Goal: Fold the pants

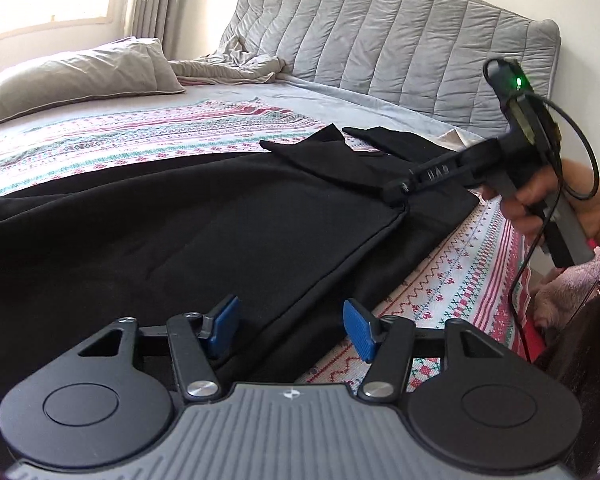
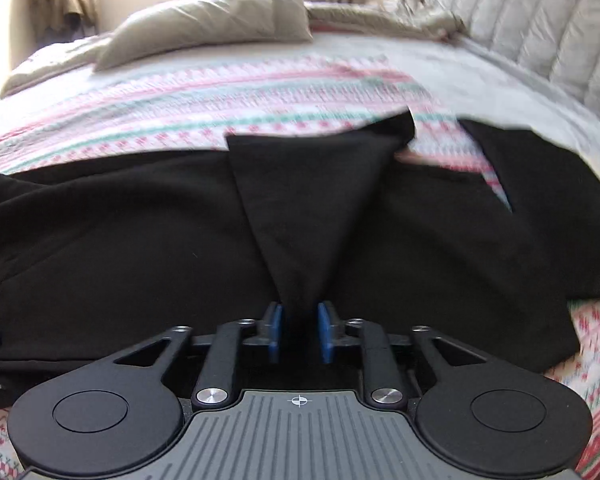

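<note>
Black pants [image 1: 204,224] lie spread across the patterned bedspread [image 1: 120,136]. My left gripper [image 1: 290,326] is open, its blue pads just above the near edge of the pants, holding nothing. My right gripper [image 2: 300,330] is shut on a pinched fold of the black pants [image 2: 300,208], which rises as a taut peak from its pads. In the left wrist view the right gripper [image 1: 398,196] is at the right, gripping the fabric near the bed's edge.
A grey pillow [image 1: 84,76] and a crumpled blanket [image 1: 236,64] lie at the far side of the bed. A quilted grey headboard [image 1: 400,40] stands behind. A pink fluffy item [image 1: 568,288] sits beyond the bed's right edge.
</note>
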`<action>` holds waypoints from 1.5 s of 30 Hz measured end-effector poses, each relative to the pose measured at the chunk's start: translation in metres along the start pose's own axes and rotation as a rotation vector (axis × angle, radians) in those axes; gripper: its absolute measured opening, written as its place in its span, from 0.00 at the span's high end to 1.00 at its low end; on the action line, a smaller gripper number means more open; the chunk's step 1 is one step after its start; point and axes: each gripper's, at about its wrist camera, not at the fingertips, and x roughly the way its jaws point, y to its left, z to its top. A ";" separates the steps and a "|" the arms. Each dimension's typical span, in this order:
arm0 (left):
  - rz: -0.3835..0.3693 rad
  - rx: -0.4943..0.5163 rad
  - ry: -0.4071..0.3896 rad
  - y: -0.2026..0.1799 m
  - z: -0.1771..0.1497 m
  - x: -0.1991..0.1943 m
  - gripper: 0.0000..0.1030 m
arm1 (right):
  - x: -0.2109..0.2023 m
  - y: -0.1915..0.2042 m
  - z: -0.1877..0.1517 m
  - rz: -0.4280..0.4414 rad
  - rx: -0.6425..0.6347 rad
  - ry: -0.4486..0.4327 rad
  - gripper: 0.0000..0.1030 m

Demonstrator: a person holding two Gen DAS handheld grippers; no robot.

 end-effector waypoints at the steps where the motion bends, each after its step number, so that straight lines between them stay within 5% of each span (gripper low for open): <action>1: -0.003 -0.001 -0.001 0.001 0.000 0.000 0.38 | -0.001 0.003 0.003 -0.003 -0.014 -0.029 0.58; 2: -0.005 -0.005 -0.001 0.001 -0.001 0.000 0.38 | -0.001 0.007 0.007 -0.007 -0.027 -0.060 0.47; 3: -0.007 -0.008 0.002 0.002 -0.001 0.001 0.38 | 0.001 0.011 0.011 -0.005 -0.040 -0.085 0.46; 16: -0.016 -0.012 0.024 0.004 -0.003 0.008 0.38 | 0.096 0.064 0.055 -0.128 -0.161 -0.147 0.52; 19: -0.012 -0.007 0.025 0.003 -0.003 0.009 0.38 | 0.105 0.065 0.060 -0.149 -0.153 -0.175 0.73; 20: -0.010 -0.005 0.024 0.003 -0.003 0.009 0.38 | 0.106 0.063 0.061 -0.156 -0.144 -0.178 0.93; 24: -0.005 -0.003 0.021 0.001 -0.003 0.008 0.40 | 0.086 0.035 0.064 -0.200 -0.046 -0.241 1.00; 32: 0.049 0.060 0.036 -0.012 -0.002 0.011 0.43 | 0.031 -0.095 0.035 -0.237 0.319 -0.272 1.00; 38: 0.108 0.123 0.042 -0.024 -0.001 0.013 0.65 | 0.020 -0.153 -0.013 -0.163 0.536 -0.170 1.00; 40: 0.139 0.154 0.044 -0.029 0.001 0.014 0.84 | 0.019 -0.152 -0.019 -0.164 0.529 -0.153 1.00; 45: 0.194 0.192 0.028 -0.038 0.003 0.013 0.92 | 0.013 -0.136 -0.020 -0.211 0.427 -0.145 1.00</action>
